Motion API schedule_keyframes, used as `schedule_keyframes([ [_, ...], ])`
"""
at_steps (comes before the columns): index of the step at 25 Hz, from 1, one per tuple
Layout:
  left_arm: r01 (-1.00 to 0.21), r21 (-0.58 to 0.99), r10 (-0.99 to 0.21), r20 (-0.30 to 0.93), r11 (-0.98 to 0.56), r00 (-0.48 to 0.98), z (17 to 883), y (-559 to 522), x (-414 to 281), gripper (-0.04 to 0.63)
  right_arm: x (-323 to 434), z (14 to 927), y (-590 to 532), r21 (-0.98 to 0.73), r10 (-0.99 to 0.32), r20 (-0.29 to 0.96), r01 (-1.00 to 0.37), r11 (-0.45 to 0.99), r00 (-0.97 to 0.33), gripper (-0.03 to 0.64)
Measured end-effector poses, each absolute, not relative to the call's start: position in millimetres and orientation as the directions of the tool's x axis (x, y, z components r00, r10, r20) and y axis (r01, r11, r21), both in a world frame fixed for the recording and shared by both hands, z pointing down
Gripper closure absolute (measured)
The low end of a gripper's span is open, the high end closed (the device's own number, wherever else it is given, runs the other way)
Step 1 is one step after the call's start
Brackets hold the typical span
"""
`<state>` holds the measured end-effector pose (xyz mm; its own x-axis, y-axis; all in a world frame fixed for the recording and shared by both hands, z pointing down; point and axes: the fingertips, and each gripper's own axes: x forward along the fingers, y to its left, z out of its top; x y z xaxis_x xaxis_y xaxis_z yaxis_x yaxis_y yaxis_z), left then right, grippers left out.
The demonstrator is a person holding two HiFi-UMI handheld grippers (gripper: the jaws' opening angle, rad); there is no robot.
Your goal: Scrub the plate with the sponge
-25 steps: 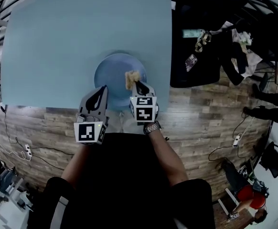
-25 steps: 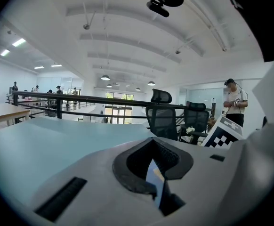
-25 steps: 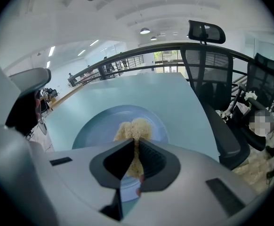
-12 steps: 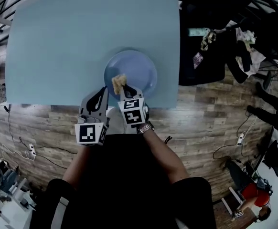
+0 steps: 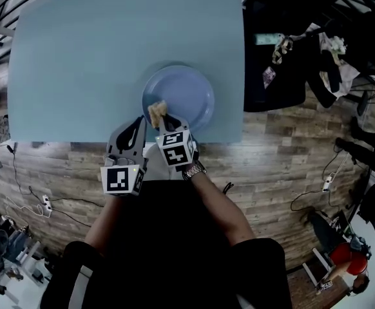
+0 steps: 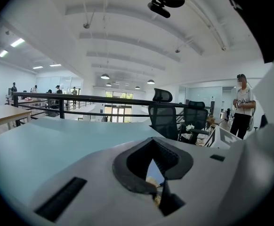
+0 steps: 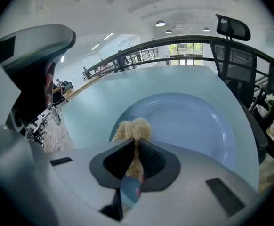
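A round blue plate point(image 5: 186, 94) lies near the front edge of the pale blue table point(image 5: 78, 56). My right gripper point(image 5: 161, 120) is shut on a tan, fibrous sponge point(image 5: 155, 112) and holds it against the plate's near-left part. In the right gripper view the sponge point(image 7: 132, 127) sticks out past the pads onto the plate point(image 7: 189, 121). My left gripper point(image 5: 136, 126) hovers just left of the right one, over the table's front edge beside the plate. It is shut with nothing in it. In its own view, the left gripper point(image 6: 157, 144) looks out across the table point(image 6: 57, 140).
A dark chair with clothes and small items point(image 5: 284, 50) stands right of the table. Wooden floor point(image 5: 271, 159) with cables lies below the front edge. In the left gripper view, office chairs point(image 6: 164, 112), a railing point(image 6: 80, 98) and a standing person point(image 6: 242, 109) are beyond the table.
My right gripper has carried the sponge from the plate's right part across to its near-left part. The left gripper has stayed in place.
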<state>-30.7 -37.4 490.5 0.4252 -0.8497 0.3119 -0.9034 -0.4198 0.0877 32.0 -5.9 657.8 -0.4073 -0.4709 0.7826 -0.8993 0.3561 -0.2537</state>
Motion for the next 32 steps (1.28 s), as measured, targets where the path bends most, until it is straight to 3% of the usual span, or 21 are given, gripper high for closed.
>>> schedule_keyframes([
  [32, -0.83, 0.104, -0.781, 0.289, -0.549, 0.553, 494.2, -53.1, 79.2, 0.594, 165.1, 662.6, -15.0, -0.193, -0.532, 0.806, -0.965, 0.18, -0.26, 0.581],
])
